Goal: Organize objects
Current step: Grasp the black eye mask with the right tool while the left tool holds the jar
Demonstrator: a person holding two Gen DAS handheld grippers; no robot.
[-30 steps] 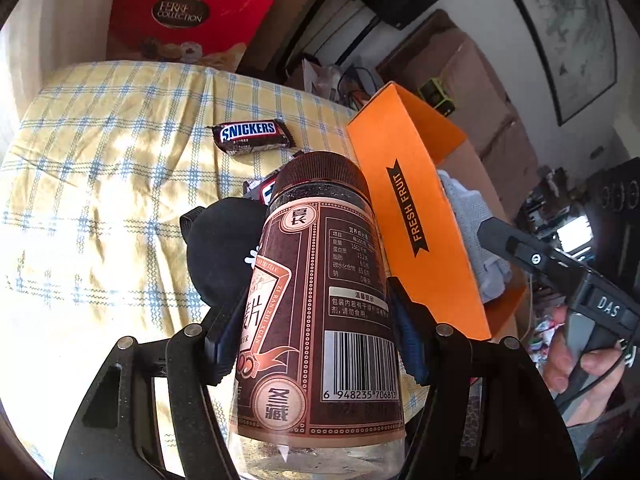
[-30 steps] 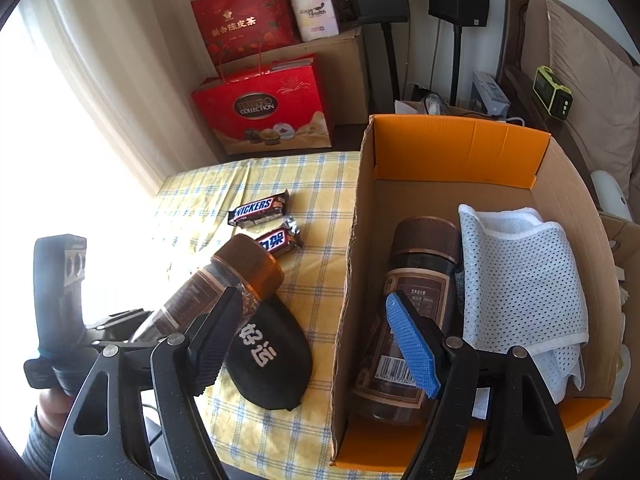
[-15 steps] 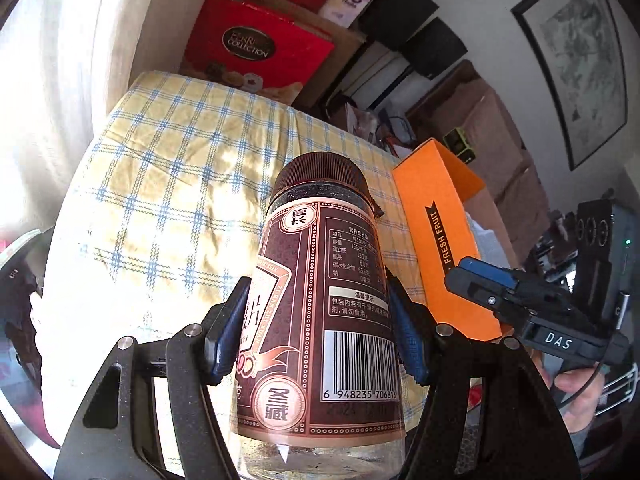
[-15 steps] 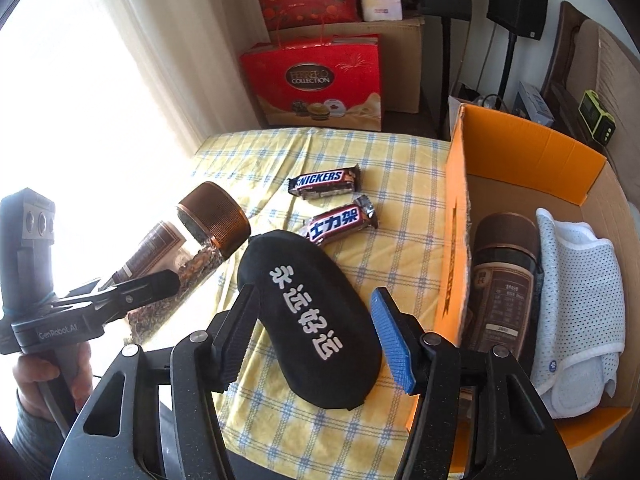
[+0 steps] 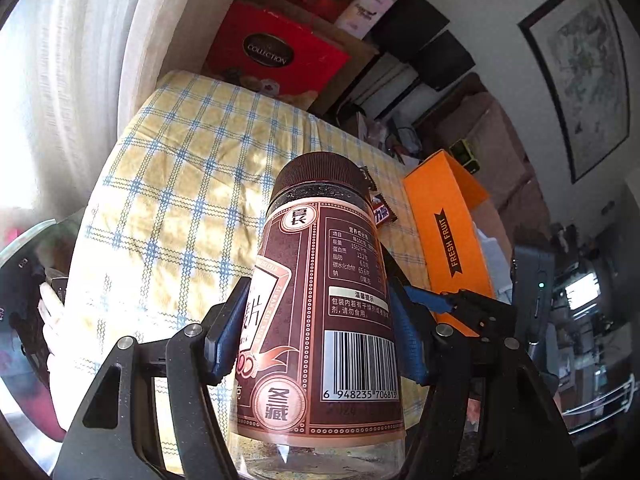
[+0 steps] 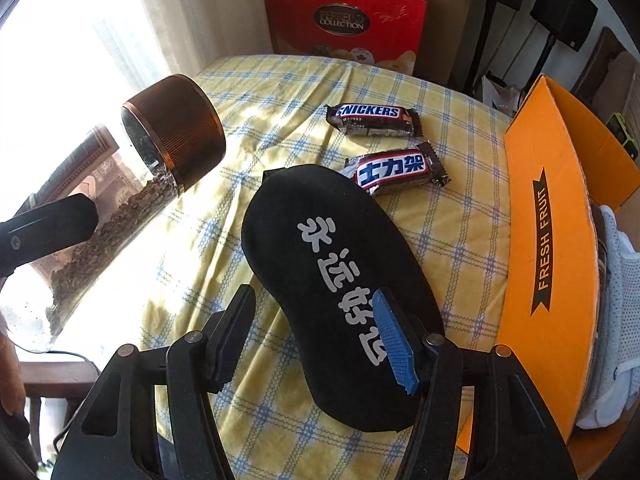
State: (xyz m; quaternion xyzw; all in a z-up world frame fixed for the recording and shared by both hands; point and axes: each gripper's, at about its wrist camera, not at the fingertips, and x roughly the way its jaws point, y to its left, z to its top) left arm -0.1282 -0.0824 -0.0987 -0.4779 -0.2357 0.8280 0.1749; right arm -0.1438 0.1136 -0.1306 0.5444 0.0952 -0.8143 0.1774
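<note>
- Beside the orange box [image 6: 548, 240], on the checked cloth, a black fabric eye mask [image 6: 336, 264] is lying flat, a soft rounded oval printed with pale characters.
- The right gripper [image 6: 316, 336] is hanging over the mask's near end, its jaws opening, ribbed blue pad [image 6: 394, 342] above the fabric; the pads are not pressing on it.
- Left of the box and clear of the table, the left gripper [image 5: 316, 328] is pinching a clear cylindrical jar [image 5: 324, 300] with a ribbed brown lid and glossy brown label.
- Two shiny wrapped chocolate bars [image 6: 374, 120] are sitting on the cloth beyond the mask, left of the box.
- The yellow-and-blue checked tablecloth [image 6: 460, 208] is lying slightly wrinkled under everything.
- Inside the box, a white mesh cloth [image 6: 618, 292] is showing past the cardboard wall.
</note>
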